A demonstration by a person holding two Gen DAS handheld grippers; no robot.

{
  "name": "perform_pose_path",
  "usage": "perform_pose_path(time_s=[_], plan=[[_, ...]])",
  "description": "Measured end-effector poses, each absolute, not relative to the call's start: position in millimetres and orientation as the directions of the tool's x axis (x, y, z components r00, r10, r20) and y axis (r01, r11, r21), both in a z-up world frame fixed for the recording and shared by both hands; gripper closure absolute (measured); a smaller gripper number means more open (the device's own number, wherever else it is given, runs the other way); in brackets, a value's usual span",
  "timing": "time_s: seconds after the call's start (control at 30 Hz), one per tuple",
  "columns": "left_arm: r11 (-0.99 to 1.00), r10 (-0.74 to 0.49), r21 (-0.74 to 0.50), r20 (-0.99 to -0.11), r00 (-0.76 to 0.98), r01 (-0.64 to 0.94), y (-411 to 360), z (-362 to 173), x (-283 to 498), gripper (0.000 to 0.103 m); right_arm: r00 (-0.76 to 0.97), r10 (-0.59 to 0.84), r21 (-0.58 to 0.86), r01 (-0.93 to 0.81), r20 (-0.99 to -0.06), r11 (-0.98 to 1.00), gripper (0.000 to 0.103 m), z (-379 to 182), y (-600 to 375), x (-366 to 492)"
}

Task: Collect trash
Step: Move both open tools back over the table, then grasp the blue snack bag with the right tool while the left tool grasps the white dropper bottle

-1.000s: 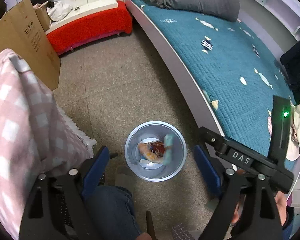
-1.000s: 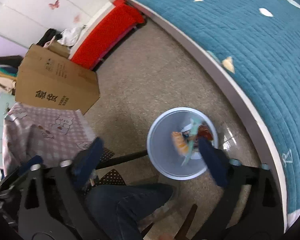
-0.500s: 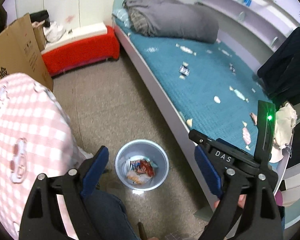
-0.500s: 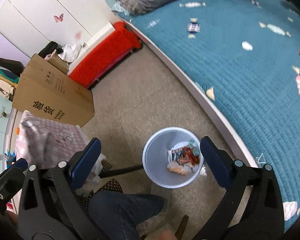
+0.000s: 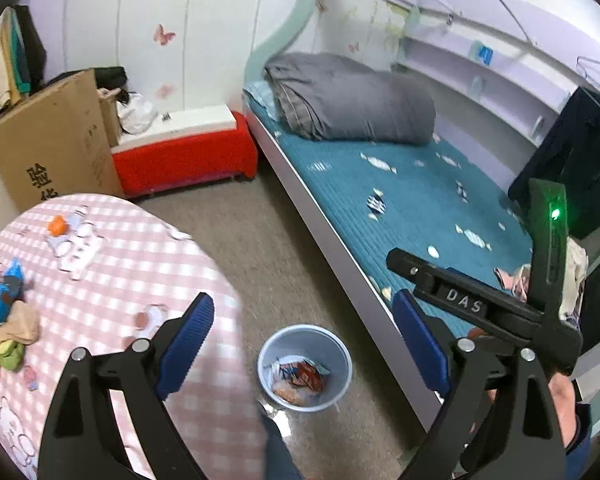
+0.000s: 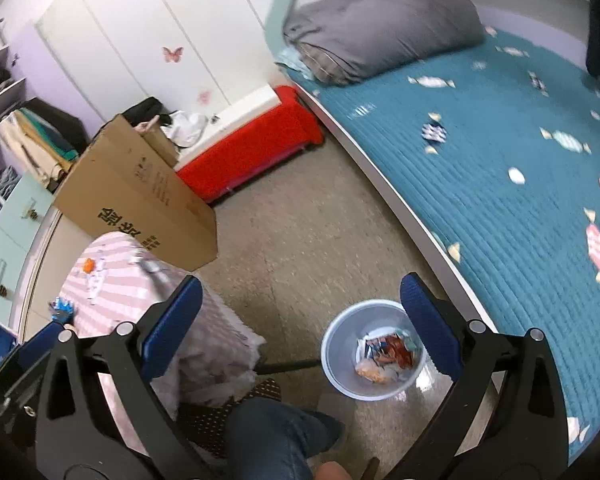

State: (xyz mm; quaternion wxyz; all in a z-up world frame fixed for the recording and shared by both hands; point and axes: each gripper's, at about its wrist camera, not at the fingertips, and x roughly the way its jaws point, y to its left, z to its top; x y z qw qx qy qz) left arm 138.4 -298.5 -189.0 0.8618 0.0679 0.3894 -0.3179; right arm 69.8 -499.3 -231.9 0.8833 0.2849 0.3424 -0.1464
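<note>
A pale grey waste bin stands on the floor beside the bed and holds several wrappers; it also shows in the right wrist view. My left gripper is open and empty, high above the bin. My right gripper is open and empty too, also well above the bin. On the pink checked table lie a blue wrapper, crumpled beige paper, a green scrap and a small orange piece.
A bed with a teal quilt and a folded grey duvet fills the right. A red bench and a cardboard box stand at the back. My leg in jeans is below, by the bin.
Both grippers have risen and tilted up away from the bin. The bin now looks smaller and the tabletop with its litter has come into view. Both stay open and empty.
</note>
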Motion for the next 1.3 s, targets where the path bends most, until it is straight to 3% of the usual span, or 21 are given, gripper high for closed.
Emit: perform_pose_path(time_s=[0.4, 0.83, 1.03, 1.3], plan=[[0.87, -0.434, -0.094, -0.612, 0.661, 0.484, -198, -149, 144, 0.009, 0.788, -0.016, 0.358, 0.297, -0.615, 0.885, 0.006, -167, -410, 97], [0.953, -0.265, 0.014, -0.445, 0.856, 0.302, -59, -129, 150, 0.009, 0.779, 0.082, 0.283, 0.125, -0.622, 0.951, 0.006, -145, -279, 154], [0.984, -0.169, -0.03, -0.492, 0.854, 0.177, 6, -141, 175, 0.009, 0.757, 0.145, 0.263, 0.037, -0.637, 0.964, 0.006, -153, -224, 182], [1.0, -0.007, -0.025, -0.627, 0.779, -0.011, 78, -187, 227, 0.009, 0.705, 0.232, 0.284, -0.044, -0.67, 0.958, 0.006, -179, -182, 214]])
